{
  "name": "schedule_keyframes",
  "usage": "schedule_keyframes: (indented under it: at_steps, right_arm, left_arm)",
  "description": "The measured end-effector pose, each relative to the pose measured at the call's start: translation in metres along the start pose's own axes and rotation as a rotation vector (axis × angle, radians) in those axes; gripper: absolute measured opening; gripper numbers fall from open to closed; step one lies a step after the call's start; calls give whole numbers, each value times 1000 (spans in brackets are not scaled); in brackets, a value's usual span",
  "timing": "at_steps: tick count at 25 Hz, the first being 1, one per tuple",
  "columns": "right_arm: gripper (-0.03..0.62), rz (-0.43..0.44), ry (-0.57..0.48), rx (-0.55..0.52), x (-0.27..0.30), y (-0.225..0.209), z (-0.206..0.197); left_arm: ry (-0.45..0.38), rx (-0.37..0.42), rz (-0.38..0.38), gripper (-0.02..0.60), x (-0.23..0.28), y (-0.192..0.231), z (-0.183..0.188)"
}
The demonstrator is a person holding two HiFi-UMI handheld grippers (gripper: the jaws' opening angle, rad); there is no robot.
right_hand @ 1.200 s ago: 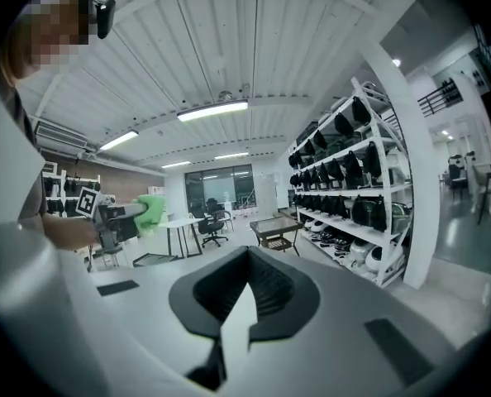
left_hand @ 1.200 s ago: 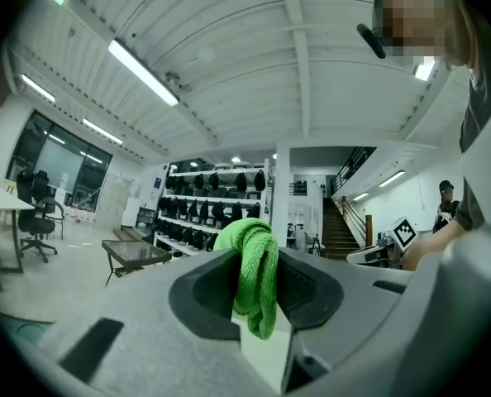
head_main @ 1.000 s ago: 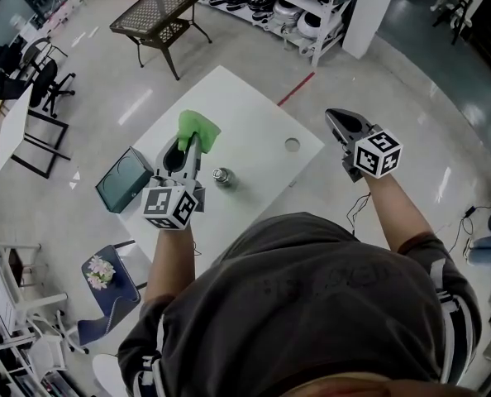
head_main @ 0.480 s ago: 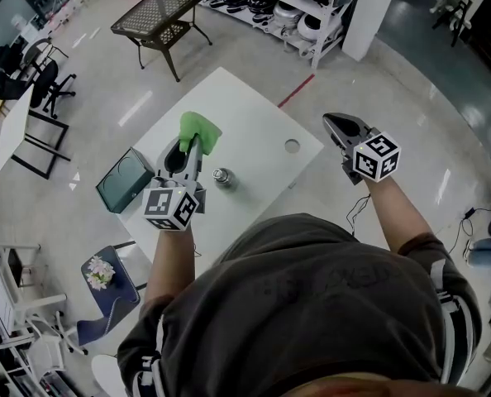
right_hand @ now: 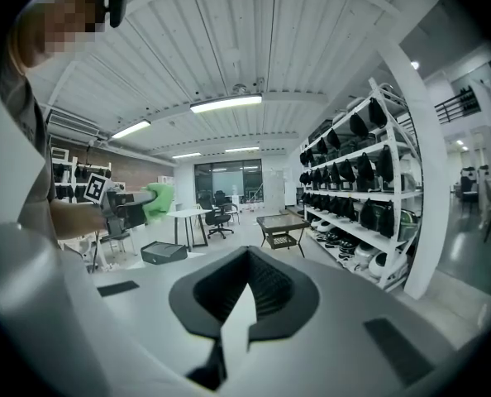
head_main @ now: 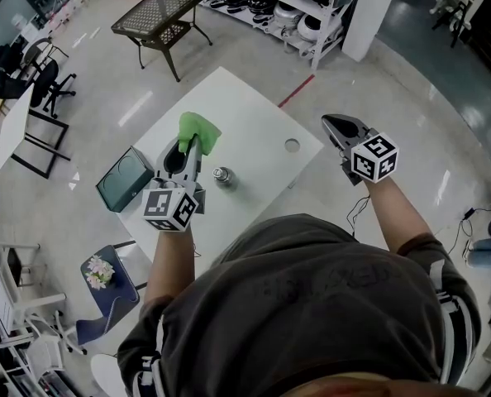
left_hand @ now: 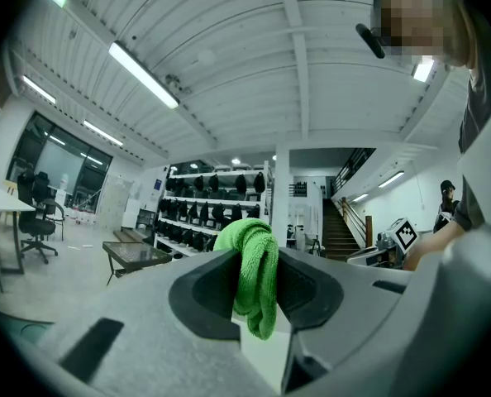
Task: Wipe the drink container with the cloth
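Head view: drink container (head_main: 221, 176) beside left hand-held gripper (head_main: 191, 147) with cloth (head_main: 197, 129).

Glossy grey floor (head_main: 444, 98) with a black mesh table (head_main: 158, 12) and white shelving (head_main: 266, 2). Strip lights (right_hand: 225, 103) line the ribbed ceiling (right_hand: 312, 40).

White table (head_main: 254, 110) stands on glossy floor. Dark box (head_main: 123, 180) on floor, just beside its left edge. Mesh-top metal table (head_main: 159, 15) beyond. Helmet rack (head_main: 270, 2) behind. Red floor strip (head_main: 296, 89) near far corner.

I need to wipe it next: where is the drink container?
In the head view, the drink container sits on the white table, just right of the left gripper.
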State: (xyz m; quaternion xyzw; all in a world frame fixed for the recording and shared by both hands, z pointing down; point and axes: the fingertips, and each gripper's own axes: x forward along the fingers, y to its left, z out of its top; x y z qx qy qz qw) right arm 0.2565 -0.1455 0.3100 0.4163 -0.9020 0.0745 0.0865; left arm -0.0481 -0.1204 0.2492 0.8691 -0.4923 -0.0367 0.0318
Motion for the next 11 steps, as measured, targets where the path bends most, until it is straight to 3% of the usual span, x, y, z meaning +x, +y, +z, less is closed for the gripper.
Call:
schedule_keyframes:
  at_steps: [11]
  right_arm:
    - [-11,1,4,3,-2,5,-3]
  left_arm:
    - [-2,-8,-4,86,-4,-2,0]
